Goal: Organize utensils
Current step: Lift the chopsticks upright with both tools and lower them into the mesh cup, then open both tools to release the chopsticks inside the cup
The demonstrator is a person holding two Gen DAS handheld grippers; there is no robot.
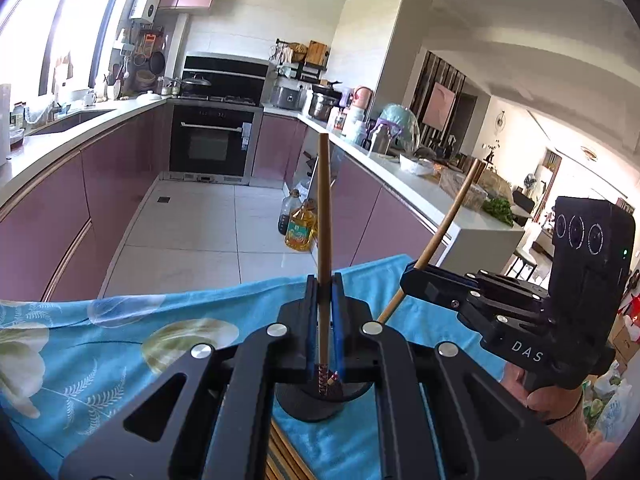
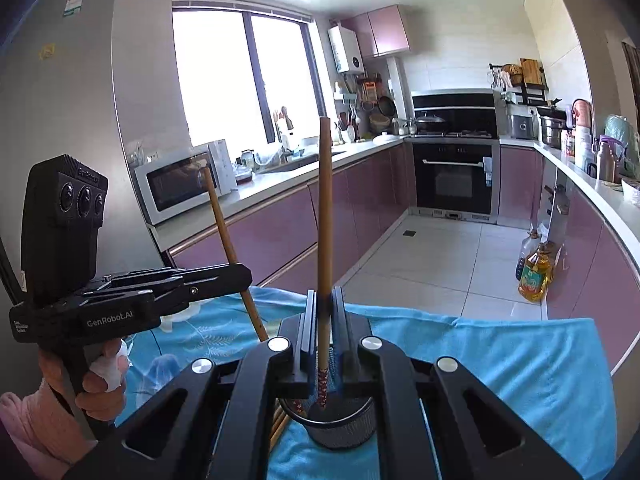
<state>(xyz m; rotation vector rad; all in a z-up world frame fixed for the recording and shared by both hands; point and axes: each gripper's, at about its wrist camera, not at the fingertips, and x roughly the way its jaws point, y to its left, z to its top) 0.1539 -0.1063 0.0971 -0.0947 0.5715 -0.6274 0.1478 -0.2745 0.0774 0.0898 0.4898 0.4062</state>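
Observation:
My left gripper (image 1: 324, 280) is shut on a wooden chopstick (image 1: 323, 208) that stands nearly upright. Its red-patterned lower end hangs at the mouth of a black round utensil holder (image 1: 320, 404) directly beneath. In the right wrist view, my right gripper (image 2: 325, 294) is shut on a second chopstick (image 2: 325, 200), whose patterned tip dips into the same mesh holder (image 2: 340, 428). Each gripper shows in the other's view: the right gripper (image 1: 412, 276) with its slanted chopstick (image 1: 448, 220), and the left gripper (image 2: 244, 276) with its chopstick (image 2: 222, 224).
The holder stands on a table with a blue floral cloth (image 1: 100, 340). Several more wooden chopsticks (image 2: 280, 424) lie beside the holder. Beyond the table's far edge are a tiled floor, purple cabinets, oil bottles (image 1: 300, 232) on the floor and a microwave (image 2: 176, 184).

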